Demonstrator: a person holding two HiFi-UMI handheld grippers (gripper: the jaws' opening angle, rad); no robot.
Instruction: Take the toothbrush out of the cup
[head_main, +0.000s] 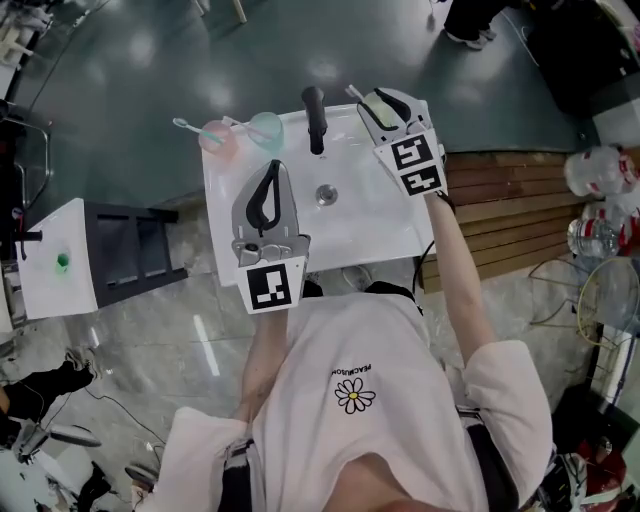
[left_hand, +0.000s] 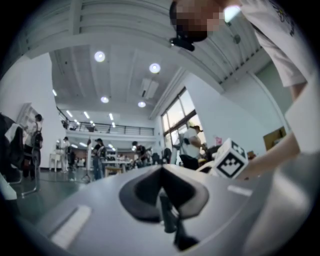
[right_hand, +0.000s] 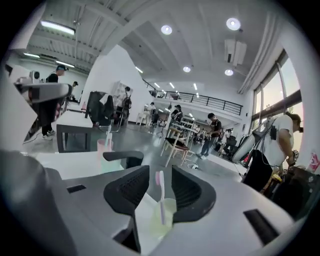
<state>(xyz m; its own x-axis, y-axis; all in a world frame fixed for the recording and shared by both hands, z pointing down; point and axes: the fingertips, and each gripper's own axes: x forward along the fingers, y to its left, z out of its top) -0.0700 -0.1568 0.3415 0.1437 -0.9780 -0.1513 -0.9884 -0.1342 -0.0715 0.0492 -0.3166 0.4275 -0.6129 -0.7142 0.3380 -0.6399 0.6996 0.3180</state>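
Head view: a person stands at a white sink (head_main: 380, 225), a gripper in each hand. The right gripper (head_main: 385, 100) reaches to the sink's back right corner, just right of the black tap (head_main: 315, 118). Its 2 jaws are spread either side of a pale yellow-green cup (head_main: 377, 111), and a toothbrush (head_main: 353, 94) pokes out of the cup. The left gripper (head_main: 270, 172) hangs over the basin, well apart from that cup, so the right hand is far nearer.

Left gripper view: the left gripper (left_hand: 161, 172) has its jaws pressed together on nothing, aimed out at the room.

Right gripper view: the right gripper (right_hand: 160, 172) has its jaws wide apart, gripping nothing. The cup (right_hand: 169, 216) sits straight ahead between them. The toothbrush (right_hand: 161, 200) stands almost upright in it, slim and pale pink, its head between the jaw tips. The jaws would likely need to close on the handle above the rim.
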